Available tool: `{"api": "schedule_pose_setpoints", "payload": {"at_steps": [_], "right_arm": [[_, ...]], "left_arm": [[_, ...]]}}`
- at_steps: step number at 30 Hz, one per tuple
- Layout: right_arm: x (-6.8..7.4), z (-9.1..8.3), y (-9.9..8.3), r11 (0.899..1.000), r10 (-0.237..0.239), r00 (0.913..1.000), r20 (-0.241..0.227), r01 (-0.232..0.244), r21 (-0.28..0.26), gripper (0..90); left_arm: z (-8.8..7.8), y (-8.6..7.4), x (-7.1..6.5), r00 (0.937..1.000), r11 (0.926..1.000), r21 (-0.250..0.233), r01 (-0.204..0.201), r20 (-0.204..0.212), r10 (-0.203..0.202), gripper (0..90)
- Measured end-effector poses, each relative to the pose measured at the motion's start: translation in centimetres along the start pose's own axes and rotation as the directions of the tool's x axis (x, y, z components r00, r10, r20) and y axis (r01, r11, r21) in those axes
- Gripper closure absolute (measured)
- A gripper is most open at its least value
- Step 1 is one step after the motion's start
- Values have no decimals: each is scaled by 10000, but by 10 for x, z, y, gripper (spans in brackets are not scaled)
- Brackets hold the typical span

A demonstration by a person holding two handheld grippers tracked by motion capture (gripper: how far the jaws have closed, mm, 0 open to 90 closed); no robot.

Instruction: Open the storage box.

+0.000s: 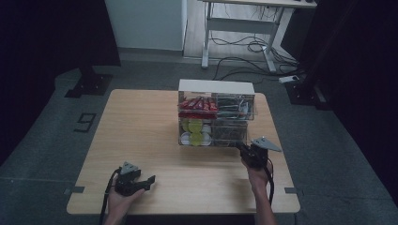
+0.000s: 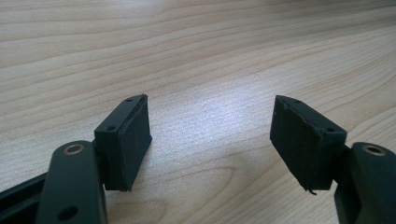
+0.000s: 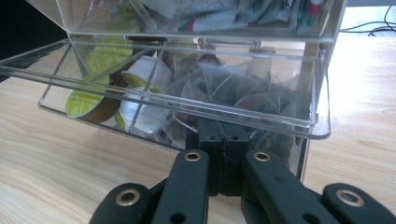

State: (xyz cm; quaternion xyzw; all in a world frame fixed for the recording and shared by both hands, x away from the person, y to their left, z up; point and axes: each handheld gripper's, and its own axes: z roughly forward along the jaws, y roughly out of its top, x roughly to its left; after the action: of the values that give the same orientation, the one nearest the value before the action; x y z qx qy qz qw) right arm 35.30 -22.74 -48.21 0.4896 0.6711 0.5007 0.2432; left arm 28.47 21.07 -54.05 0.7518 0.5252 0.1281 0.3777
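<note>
Setting: a light wooden table seen from above, in a dim room with a grey floor.
Landmark: a clear plastic organiser with a white top stands on the table's far half, right of centre. All places below are given relative to it.
Organiser, upper level: red packets on its left side, grey sachets on its right side.
Organiser, lower level: a clear drawer at the bottom, its front edge reaching out toward the person. Its left part holds yellow-green and white capsules; its right part holds tea bags in see-through wrapping.
Right gripper: at the organiser's near right corner, held by the person's right hand, which comes up from the table's near edge. In the right gripper view its two black jaws are pressed flat together with no gap, and their tips sit just under the drawer's front lip, below the tea bags. Whether the tips touch the lip cannot be told; nothing shows between the jaws.
Left gripper: well apart from the organiser, near the table's front left, in the person's left hand. Its jaws stand wide apart, with bare wood between the two black pads and nothing held.
Behind the organiser: a white desk frame and loose cables on the floor beyond the table.
</note>
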Motion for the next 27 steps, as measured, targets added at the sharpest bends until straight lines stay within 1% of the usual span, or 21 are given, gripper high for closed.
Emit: {"api": "schedule_pose_setpoints", "payload": {"at_steps": [10, 18, 27], "right_arm": [[3, 5, 11, 9998, -21, 9998, -193, 17, -211, 894], [6, 10, 16, 9995, 7, 9997, -248, -15, -324, 894], [5, 9, 18, 9987, 37, 9998, -217, -48, -500, 893]], "left_arm": [[-1, 1, 0, 10000, 10000, -29, 0, -41, -1, 290], [-2, 1, 0, 10000, 10000, -55, 21, -39, -22, 290], [1, 0, -4, 10000, 10000, 32, -86, -5, 86, 290]]}}
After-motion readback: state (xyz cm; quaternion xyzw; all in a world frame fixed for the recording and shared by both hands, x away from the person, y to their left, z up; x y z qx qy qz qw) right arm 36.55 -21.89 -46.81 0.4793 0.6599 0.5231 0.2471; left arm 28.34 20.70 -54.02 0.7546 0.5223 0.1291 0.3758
